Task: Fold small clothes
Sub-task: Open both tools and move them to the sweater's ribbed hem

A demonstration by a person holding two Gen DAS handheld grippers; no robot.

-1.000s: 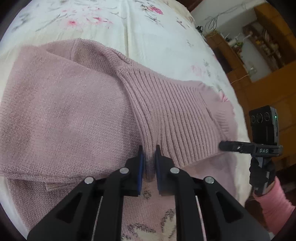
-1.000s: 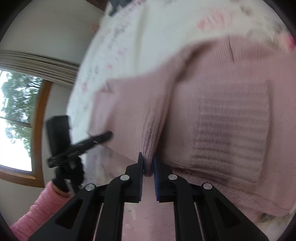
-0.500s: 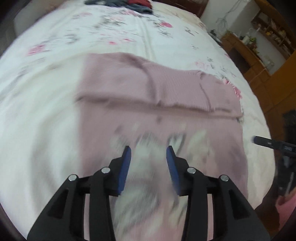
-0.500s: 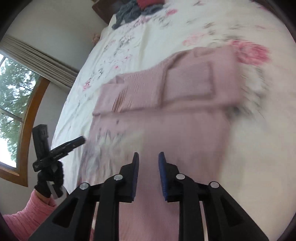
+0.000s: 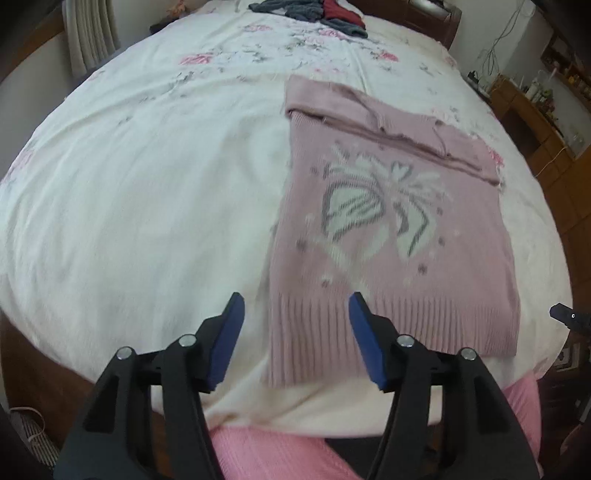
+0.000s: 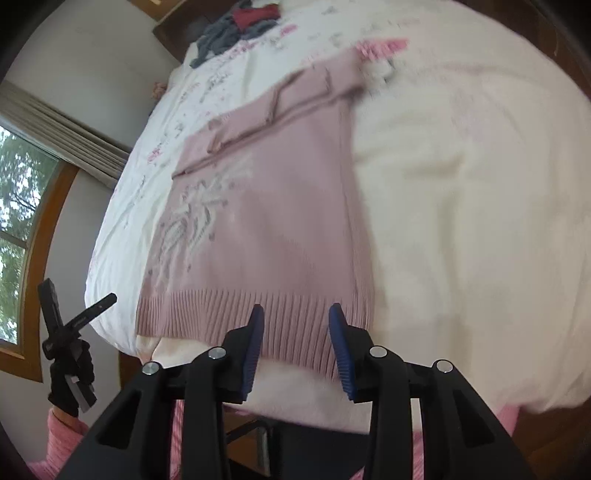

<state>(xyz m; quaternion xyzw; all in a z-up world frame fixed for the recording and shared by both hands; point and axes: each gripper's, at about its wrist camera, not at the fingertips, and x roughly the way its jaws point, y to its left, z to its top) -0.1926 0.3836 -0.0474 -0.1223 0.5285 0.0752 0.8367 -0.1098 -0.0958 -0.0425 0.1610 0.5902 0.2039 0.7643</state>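
Pink sweater (image 5: 399, 236), no legible writing

right claw (image 5: 569, 319) cut off at left-view edge; clothes pile (image 6: 236, 26) too blurred to identify.

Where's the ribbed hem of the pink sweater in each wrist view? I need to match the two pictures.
Left wrist: ribbed hem lies lower centre-right, just past the open left gripper.
Right wrist: ribbed hem lies lower centre-left, just past the open right gripper.
Shared landmark: the dark clothes pile at the bed's far end.
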